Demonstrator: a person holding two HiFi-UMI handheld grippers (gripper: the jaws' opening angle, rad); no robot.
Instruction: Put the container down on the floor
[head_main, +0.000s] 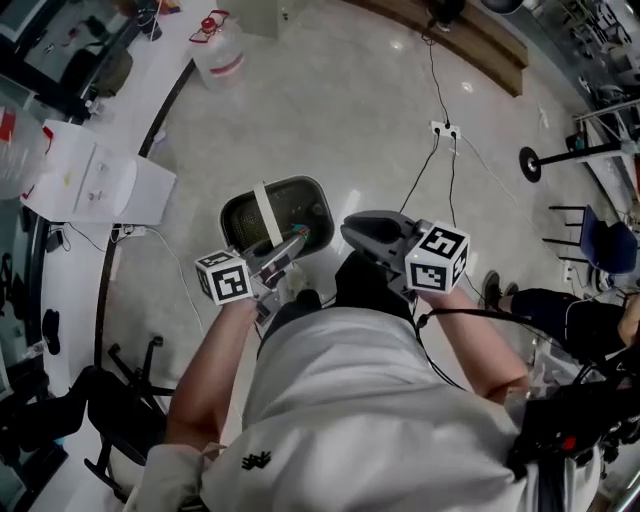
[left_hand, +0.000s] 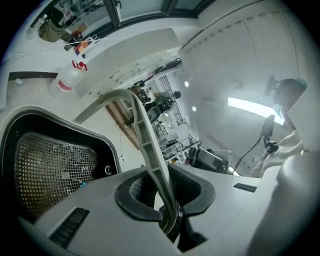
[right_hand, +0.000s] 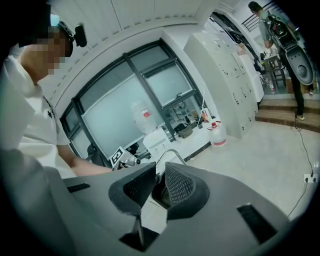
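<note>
The container (head_main: 236, 214) is a dark mesh-lined bin with a pale arched handle (head_main: 266, 212). It hangs in front of my legs over the pale floor. My left gripper (head_main: 295, 240) is shut on the handle. In the left gripper view the handle (left_hand: 150, 145) runs up between the pads of the left gripper (left_hand: 162, 192), with the mesh bin (left_hand: 50, 165) below left. Just to the bin's right, my right gripper (head_main: 352, 232) holds nothing. In its own view the right gripper (right_hand: 159, 185) has parted jaws, with the handle (right_hand: 170, 152) beyond them.
A clear water jug (head_main: 220, 50) stands on the floor at the back left, and a white box (head_main: 95, 180) sits on the left. Cables run to a power strip (head_main: 444, 130). A black chair (head_main: 130, 400) is at lower left and a seated person's legs (head_main: 540, 300) at right.
</note>
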